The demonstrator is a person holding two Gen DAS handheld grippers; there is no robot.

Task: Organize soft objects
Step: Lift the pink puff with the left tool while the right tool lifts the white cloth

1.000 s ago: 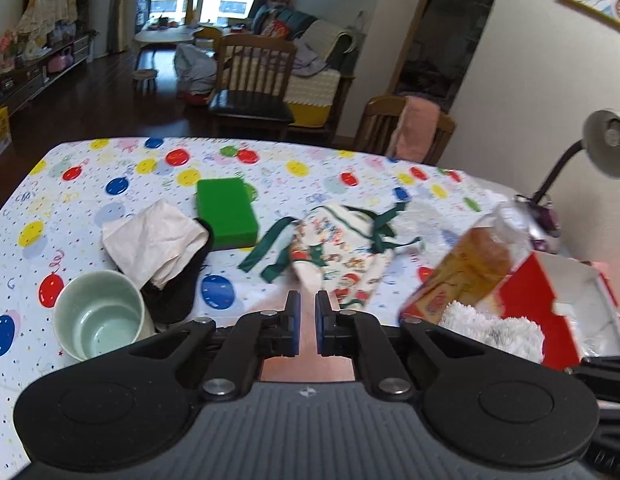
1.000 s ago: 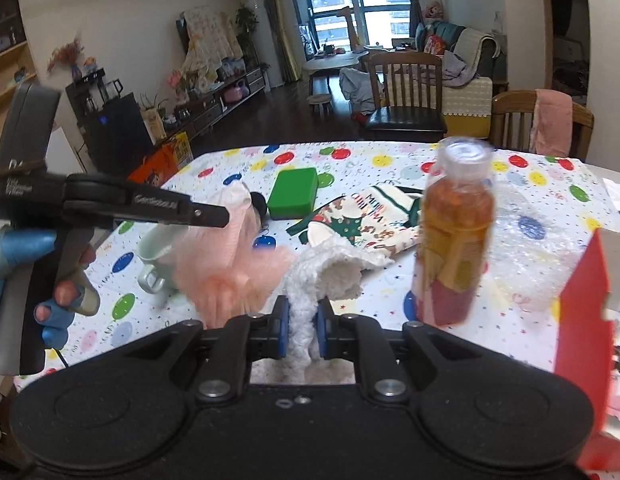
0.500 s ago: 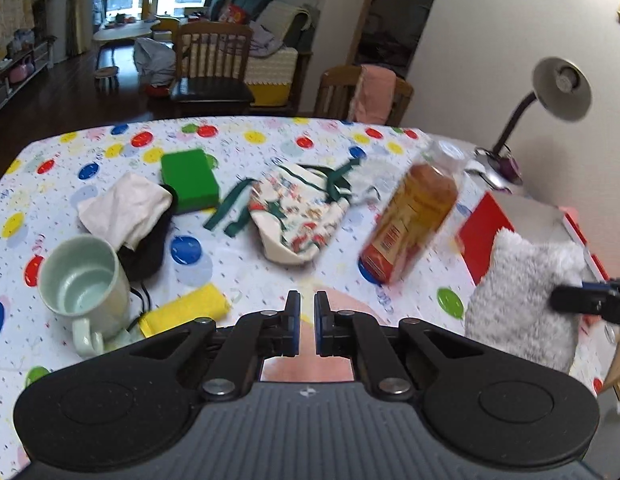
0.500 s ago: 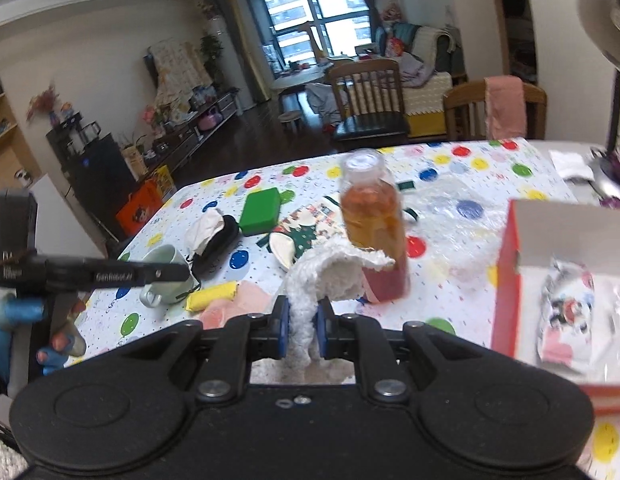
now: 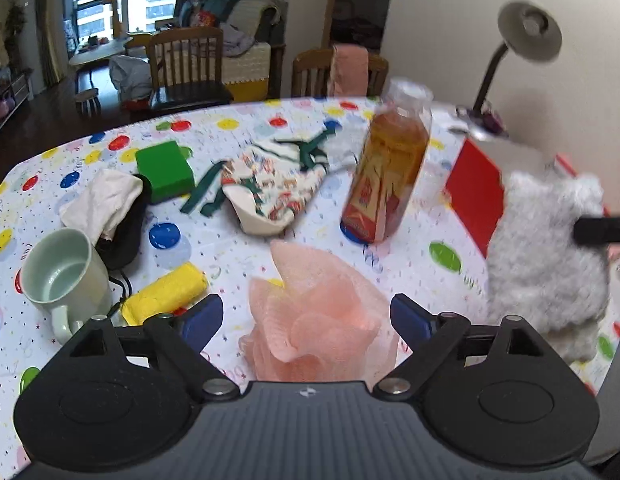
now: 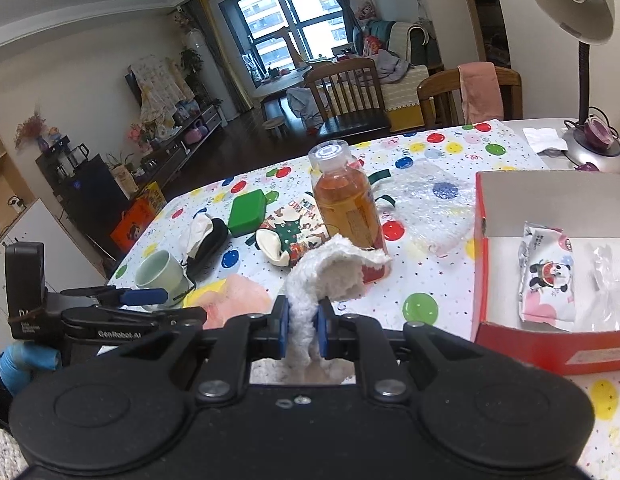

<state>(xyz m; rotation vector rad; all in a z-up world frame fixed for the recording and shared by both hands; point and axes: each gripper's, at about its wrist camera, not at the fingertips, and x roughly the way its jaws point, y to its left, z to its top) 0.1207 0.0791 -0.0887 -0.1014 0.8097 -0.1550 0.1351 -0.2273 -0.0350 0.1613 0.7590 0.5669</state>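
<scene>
Left gripper (image 5: 305,316): jaws opening, spread wide; the pink mesh puff (image 5: 318,316) sits between them on the table, pads clear of it.
Right gripper (image 6: 302,330): pinched tight on the white fluffy cloth (image 6: 330,276), which hangs up off the table, just left of the red box (image 6: 550,344).
Table edge (image 6: 149,240): the spotted cloth drops off on the left, close behind the mug (image 5: 65,276).
Open room: bare cloth between the bottle (image 6: 346,208) and the red box; the box floor is partly free beside one panda packet (image 6: 544,280).
Crowded part: left and middle.
Count: one mug, one bottle, one green sponge (image 5: 163,170), one yellow roll (image 5: 165,294), one printed drawstring bag (image 5: 269,192), one lamp (image 6: 586,40), two chairs at the far side.
</scene>
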